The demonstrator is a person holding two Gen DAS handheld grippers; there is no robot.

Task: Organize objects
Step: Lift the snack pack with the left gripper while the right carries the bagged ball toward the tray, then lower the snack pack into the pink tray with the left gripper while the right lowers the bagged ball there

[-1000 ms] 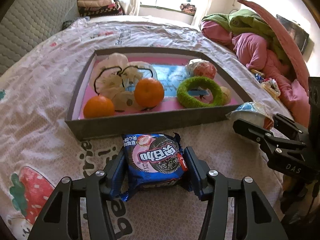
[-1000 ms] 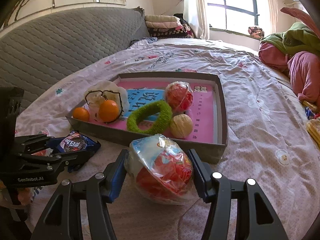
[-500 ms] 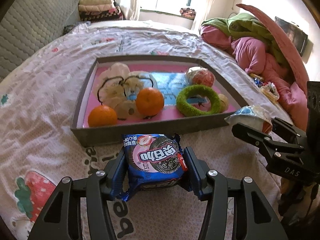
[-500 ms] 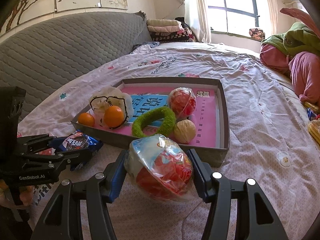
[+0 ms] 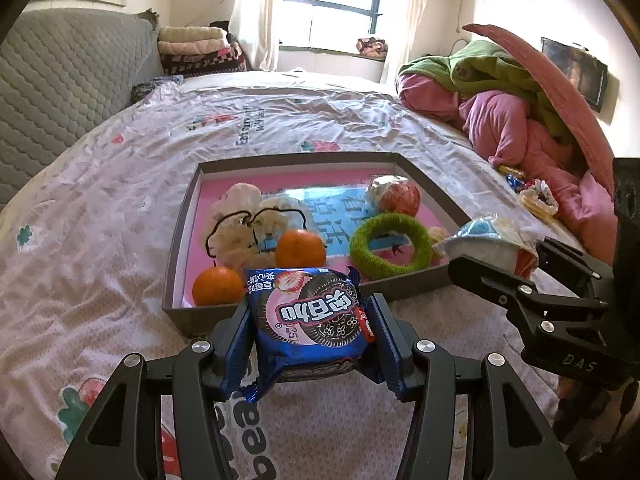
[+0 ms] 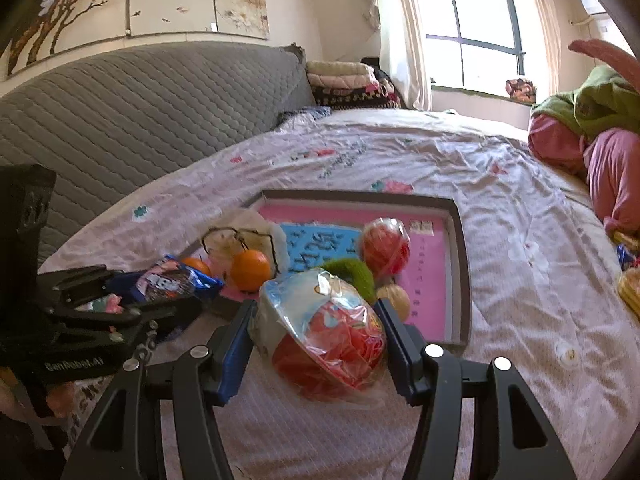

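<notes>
Blue cookie packet (image 5: pixel 308 316) upside-down, upright

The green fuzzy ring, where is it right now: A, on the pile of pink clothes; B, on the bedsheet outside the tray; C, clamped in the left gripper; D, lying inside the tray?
D: the green ring lies flat on the pink floor of the tray, beside an orange, while the left gripper holds a blue cookie packet instead.
</notes>
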